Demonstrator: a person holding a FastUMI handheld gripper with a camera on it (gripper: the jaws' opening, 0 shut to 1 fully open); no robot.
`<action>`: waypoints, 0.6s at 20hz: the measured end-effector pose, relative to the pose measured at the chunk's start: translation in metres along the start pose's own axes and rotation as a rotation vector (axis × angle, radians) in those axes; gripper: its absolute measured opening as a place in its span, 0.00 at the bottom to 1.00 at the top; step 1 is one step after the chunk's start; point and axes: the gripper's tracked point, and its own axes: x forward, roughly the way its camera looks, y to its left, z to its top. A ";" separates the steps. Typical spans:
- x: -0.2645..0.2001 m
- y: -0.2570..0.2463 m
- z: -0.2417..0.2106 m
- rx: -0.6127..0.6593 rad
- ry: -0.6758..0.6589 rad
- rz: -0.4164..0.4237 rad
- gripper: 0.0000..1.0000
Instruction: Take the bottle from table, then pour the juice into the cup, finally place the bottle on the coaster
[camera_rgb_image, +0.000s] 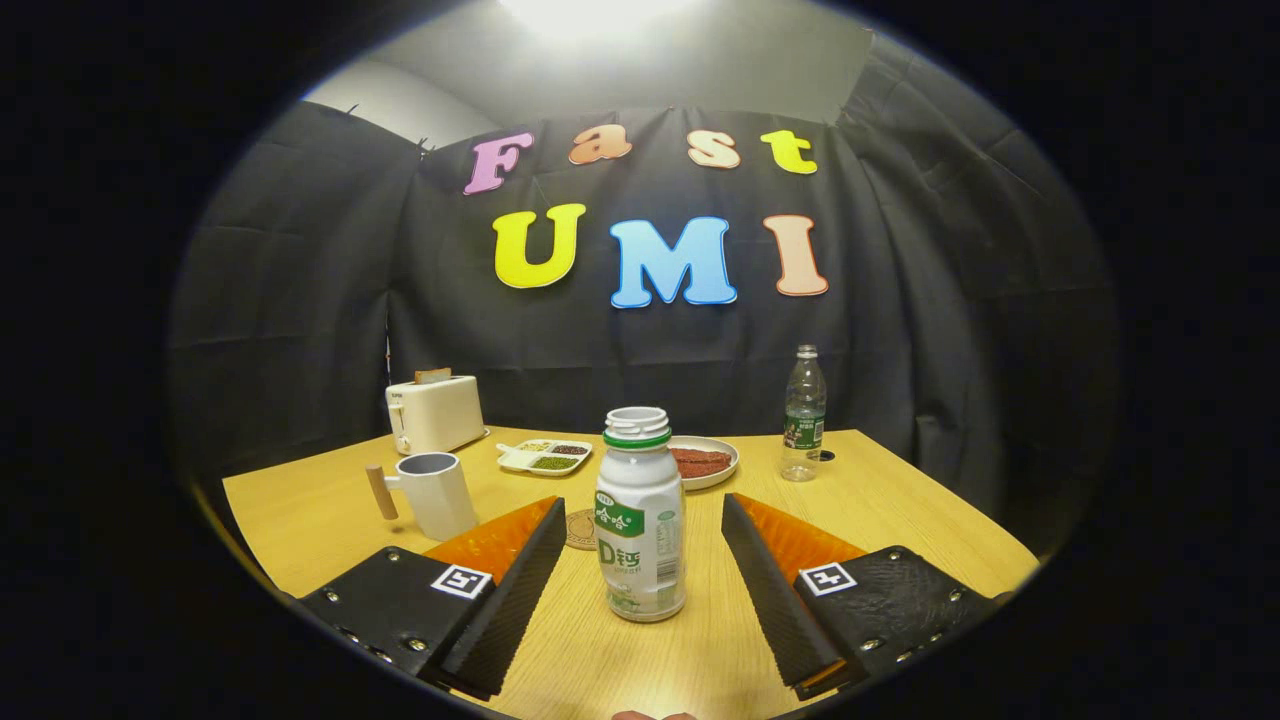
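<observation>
Upright on the wooden table (880, 500), the uncapped white juice bottle (641, 520) stands between the gripper (643, 512)'s 2 wide-open fingers, touching neither; the coaster (580, 529) lies just behind, beside the grey mug (436, 494).

coaster (581, 529) partly behind left finger

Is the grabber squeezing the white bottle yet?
Apart. The gripper view shows the gripper open, with table visible between each finger and the white bottle standing between them.

White bottle (641, 520) — green label, grey-white cup (437, 493), wood-grain table (900, 500)
</observation>
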 end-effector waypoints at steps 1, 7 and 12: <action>0.005 0.002 -0.002 -0.001 0.000 -0.005 0.96; 0.039 0.002 -0.011 0.031 -0.004 -0.041 0.96; 0.065 -0.001 -0.017 0.038 0.007 -0.089 0.96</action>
